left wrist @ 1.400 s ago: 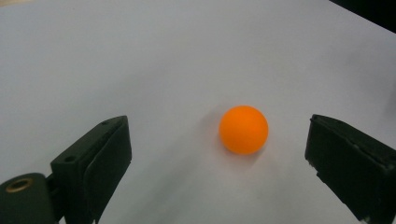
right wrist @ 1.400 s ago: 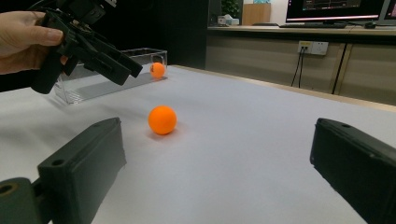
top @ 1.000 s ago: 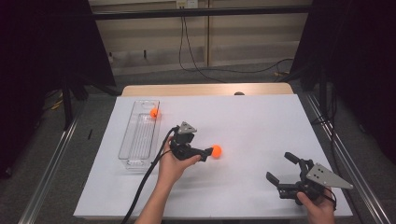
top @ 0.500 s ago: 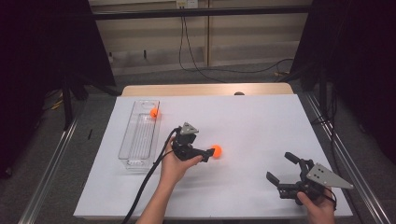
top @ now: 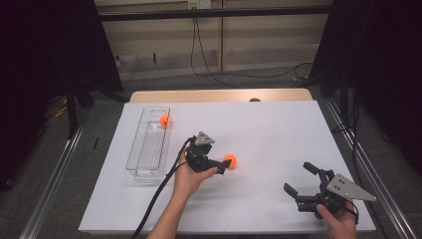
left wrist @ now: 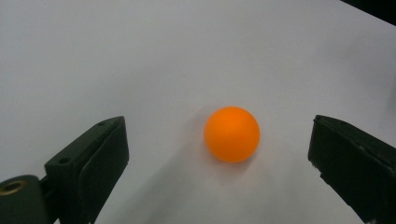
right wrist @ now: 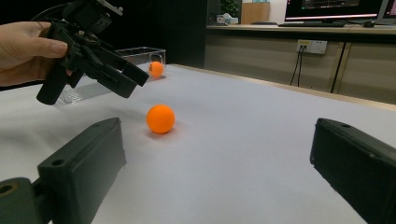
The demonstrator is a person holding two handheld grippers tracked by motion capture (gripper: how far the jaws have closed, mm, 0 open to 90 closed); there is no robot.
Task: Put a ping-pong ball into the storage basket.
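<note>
a: while one ball [top: 164,120] already sits in the tray [top: 148,149], at its far end by the desk's left edge, what is left?

b: item: second ball [top: 230,161], orange, loose on the desk [top: 278,129] near its middle. left gripper [top: 222,168] at it, jaws spread wide, ball between them and untouched, as the left gripper view [left wrist: 232,134] has it. judged: grasp not yet made; carry to tray pending.

a: other claw?

b: right gripper [top: 302,180], near the desk's front right corner, jaws apart, holding nothing.

a: surface, room?

b: white sheet over a wooden top, wood bare along the far edge. beyond: dark curtains at both sides, pale wall, cables on grey floor. right gripper view adds a counter with monitors.
</note>
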